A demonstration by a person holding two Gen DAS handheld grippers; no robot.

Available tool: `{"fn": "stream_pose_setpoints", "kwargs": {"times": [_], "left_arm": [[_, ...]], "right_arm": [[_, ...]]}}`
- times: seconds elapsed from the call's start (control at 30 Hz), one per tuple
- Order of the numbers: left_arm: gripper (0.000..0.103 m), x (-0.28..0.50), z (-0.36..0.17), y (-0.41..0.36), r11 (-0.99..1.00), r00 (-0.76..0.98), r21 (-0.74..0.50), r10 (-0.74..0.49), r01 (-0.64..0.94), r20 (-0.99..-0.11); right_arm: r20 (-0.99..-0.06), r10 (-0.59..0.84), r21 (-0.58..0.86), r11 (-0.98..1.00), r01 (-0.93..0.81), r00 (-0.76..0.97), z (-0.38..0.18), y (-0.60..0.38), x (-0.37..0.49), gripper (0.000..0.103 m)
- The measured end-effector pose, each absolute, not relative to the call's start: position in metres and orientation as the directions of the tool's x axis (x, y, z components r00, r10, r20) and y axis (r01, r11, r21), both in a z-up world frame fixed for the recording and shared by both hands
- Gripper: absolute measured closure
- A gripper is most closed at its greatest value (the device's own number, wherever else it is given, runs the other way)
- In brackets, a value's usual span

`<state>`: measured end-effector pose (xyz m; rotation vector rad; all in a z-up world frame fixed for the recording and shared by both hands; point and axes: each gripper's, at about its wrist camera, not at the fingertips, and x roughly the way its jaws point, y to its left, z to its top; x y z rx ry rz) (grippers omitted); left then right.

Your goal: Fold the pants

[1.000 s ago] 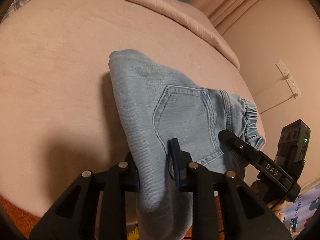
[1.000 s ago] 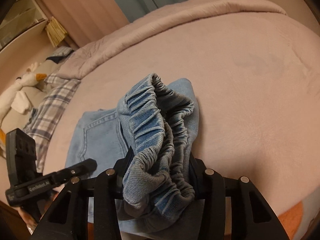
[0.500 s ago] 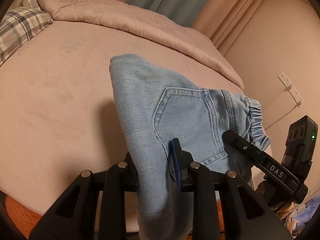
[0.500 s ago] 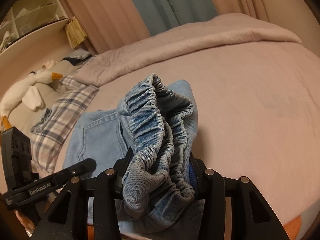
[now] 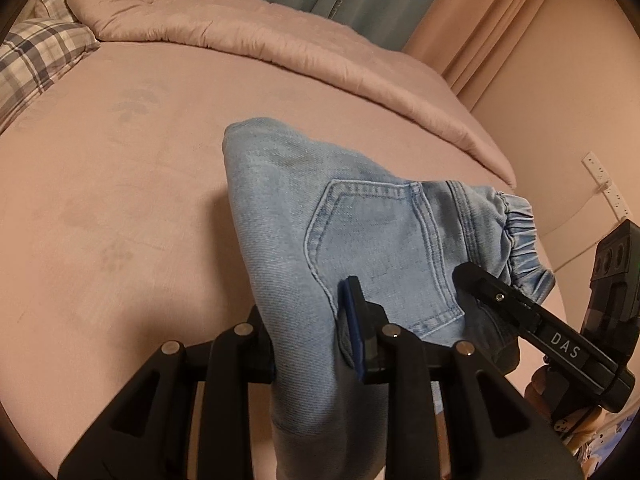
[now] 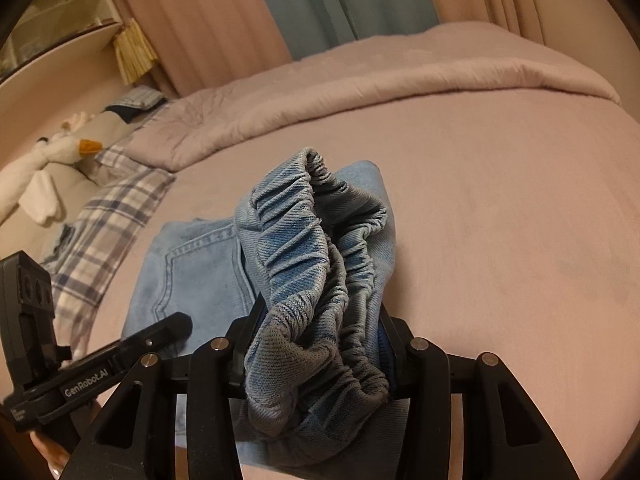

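Note:
Light blue denim pants (image 5: 360, 240) are held up over the pink bed (image 5: 120, 200), back pocket facing the left wrist view. My left gripper (image 5: 312, 340) is shut on the fabric below the pocket. My right gripper (image 6: 316, 344) is shut on the bunched elastic waistband (image 6: 304, 240). The right gripper shows in the left wrist view (image 5: 532, 320), and the left gripper shows in the right wrist view (image 6: 120, 360). The rest of the pants hangs below the jaws, hidden.
A folded pink duvet (image 5: 260, 40) lies along the far side of the bed. A plaid pillow (image 6: 108, 220) and a white goose toy (image 6: 48, 160) are at the left. Curtains (image 6: 320, 8) and a wall socket (image 5: 604, 184) are behind.
Both grippers have lifted and tilted up with the pants, so more of the duvet, curtains and pillow shows. The grips are unchanged.

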<state>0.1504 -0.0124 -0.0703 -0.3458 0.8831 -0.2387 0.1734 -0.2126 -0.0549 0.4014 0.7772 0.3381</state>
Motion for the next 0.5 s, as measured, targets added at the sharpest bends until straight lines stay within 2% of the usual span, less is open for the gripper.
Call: {"fn": "stream_pose_setpoints", "kwargs": {"times": [0.27,0.43,0.5], "left_arm": [[0.074,0.176,-0.115,-0.008,0.925,0.548,-0.381,-0.323,0.009,-0.772],[0.068,0.174,-0.115,-0.001,0.918,0.549,-0.396,-0.328,-0.006,-0.768],[0.069,0.171,-0.110,0.000,0.922,0.550,-0.386,-0.309,-0.027,-0.776]], "right_arm": [[-0.693,0.430,0.479,0.875,-0.076,0.578,-0.094,-0.203,0.199,0.055],[-0.712,0.418,0.476,0.878,-0.050,0.564,-0.106,-0.206,0.198,0.052],[-0.718,0.418,0.482,0.875,-0.037,0.557,-0.104,-0.210,0.198,0.049]]}}
